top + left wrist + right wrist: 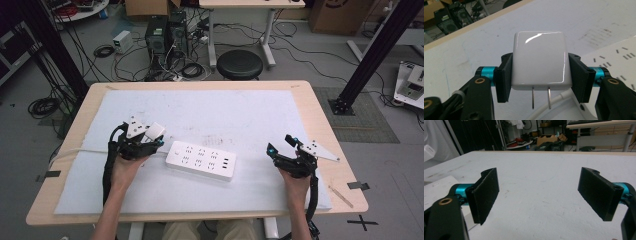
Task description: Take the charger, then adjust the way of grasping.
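My left gripper (pixel 152 136) is shut on a white plug adapter (pixel 539 60), its two metal prongs (pixel 541 98) pointing back toward the camera. In the high view the adapter (pixel 155 131) hangs just left of a white power strip (pixel 201 160) that lies flat on the white mat. The strip (pixel 614 57) also appears at the right of the left gripper view, and its white cable (pixel 554 103) runs beneath the adapter. My right gripper (pixel 281 144) rests on the mat to the right of the strip, open, with nothing between its jaws (pixel 539 195). The strip's corner (pixel 439 190) shows at that view's left edge.
The white mat (pixel 240 112) covers most of the wooden table (pixel 320 115). A black stool (pixel 240 64) stands beyond the far edge. Cables and computer cases (pixel 165 35) crowd the floor behind. A black frame post (pixel 372 55) rises at the right.
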Available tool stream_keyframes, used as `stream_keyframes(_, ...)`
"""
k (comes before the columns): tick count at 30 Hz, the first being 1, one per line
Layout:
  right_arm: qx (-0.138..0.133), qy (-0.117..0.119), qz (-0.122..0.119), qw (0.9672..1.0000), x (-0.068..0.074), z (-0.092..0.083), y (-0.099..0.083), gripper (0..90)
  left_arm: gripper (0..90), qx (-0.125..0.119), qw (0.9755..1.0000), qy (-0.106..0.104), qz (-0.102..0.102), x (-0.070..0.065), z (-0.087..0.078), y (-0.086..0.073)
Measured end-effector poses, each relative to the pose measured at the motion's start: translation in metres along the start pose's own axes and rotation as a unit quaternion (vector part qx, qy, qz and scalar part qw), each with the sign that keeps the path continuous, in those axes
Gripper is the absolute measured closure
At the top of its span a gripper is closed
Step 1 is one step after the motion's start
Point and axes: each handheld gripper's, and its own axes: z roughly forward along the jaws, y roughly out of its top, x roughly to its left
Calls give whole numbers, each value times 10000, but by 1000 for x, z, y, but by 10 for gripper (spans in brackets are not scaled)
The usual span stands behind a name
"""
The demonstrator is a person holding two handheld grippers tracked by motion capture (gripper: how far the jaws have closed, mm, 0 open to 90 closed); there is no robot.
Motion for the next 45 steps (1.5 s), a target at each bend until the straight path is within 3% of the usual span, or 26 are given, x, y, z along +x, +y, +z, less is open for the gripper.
stream_keyframes(4, -29, 44, 12, 10000, -1, 0, 0, 175, 425, -82, 9999, -21, 65, -6, -2, 1)
stream_keyframes(5, -29, 44, 12, 10000, -1, 0, 0, 175, 425, -260, 9993, -43, 264, -18, -6, 2)
stream_keyframes(8, 24, 131, 64, 9999, -1, 1, 0, 175, 424, -423, 9983, -8, 407, -27, -7, 1)
stream_keyframes(12, 40, 131, 58, 9999, 0, 1, 0, 175, 424, -543, 9975, 26, 450, -33, -5, -2)
stream_keyframes(13, 27, 158, 23, 9999, 0, 1, 0, 175, 425, -716, 9964, 43, 460, -42, -2, -9)
stream_keyframes(16, 37, 173, 21, 9998, 0, 1, 0, 175, 425, -833, 9954, 43, 470, -47, -1, -14)
stream_keyframes(18, 75, 201, 40, 9998, 1, 2, 0, 175, 425, -1044, 9927, 66, 603, -55, -3, -16)
stream_keyframes(21, 127, 341, 74, 9993, 1, 2, 1, 176, 425, -1079, 9917, 93, 694, -58, -5, -16)
stream_keyframes(22, 189, 554, 69, 9983, 2, 2, 2, 177, 425, -1277, 9865, 116, 1016, -68, -10, -14)
stream_keyframes(24, 208, 637, 44, 9977, 3, 2, 3, 179, 425, -1277, 9865, 116, 1016, -68, -10, -14)
stream_keyframes(25, 227, 926, 60, 9954, 9, 2, 5, 196, 425, -1388, 9790, 305, 1463, -83, -15, -13)
stream_keyframes(29, 246, 1367, 48, 9903, 21, 2, 15, 217, 425, -1567, 9692, 522, 1826, -100, -15, -12)
stream_keyframes(30, 246, 1367, 48, 9903, 21, 2, 15, 217, 425, -1567, 9692, 522, 1826, -100, -15, -12)
stream_keyframes(31, 290, 1649, -35, 9859, 28, 3, 24, 217, 426, -1632, 9644, 613, 1988, -106, -14, -12)
stream_keyframes(32, 290, 1649, -35, 9859, 28, 3, 24, 217, 426, -1632, 9644, 613, 1988, -106, -14, -12)
stream_keyframes(33, 336, 1761, -50, 9838, 30, 4, 27, 217, 426, -1632, 9644, 613, 1988, -106, -14, -12)
stream_keyframes(34, 442, 2005, -98, 9786, 37, 6, 34, 216, 426, -1759, 9571, 696, 2195, -117, -14, -12)
stream_keyframes(36, 492, 2202, -220, 9740, 44, 10, 41, 216, 426, -1797, 9535, 704, 2313, -123, -14, -12)
stream_keyframes(40, 701, 2625, -139, 9623, 54, 17, 49, 216, 426, -1831, 9457, 669, 2602, -135, -10, -13)
stream_keyframes(41, 701, 2625, -139, 9623, 54, 17, 49, 216, 426, -1831, 9457, 669, 2602, -135, -10, -13)
stream_keyframes(42, 816, 2799, -129, 9565, 58, 21, 51, 216, 426, -1887, 9408, 624, 2746, -140, -10, -13)
stream_keyframes(43, 816, 2799, -129, 9565, 58, 21, 51, 216, 426, -1887, 9408, 624, 2746, -140, -10, -13)
stream_keyframes(44, 891, 2868, -118, 9538, 59, 22, 52, 216, 426, -1887, 9408, 624, 2746, -140, -10, -13)
stream_keyframes(45, 994, 3039, -105, 9474, 62, 26, 52, 216, 426, -1984, 9332, 602, 2937, -148, -9, -14)
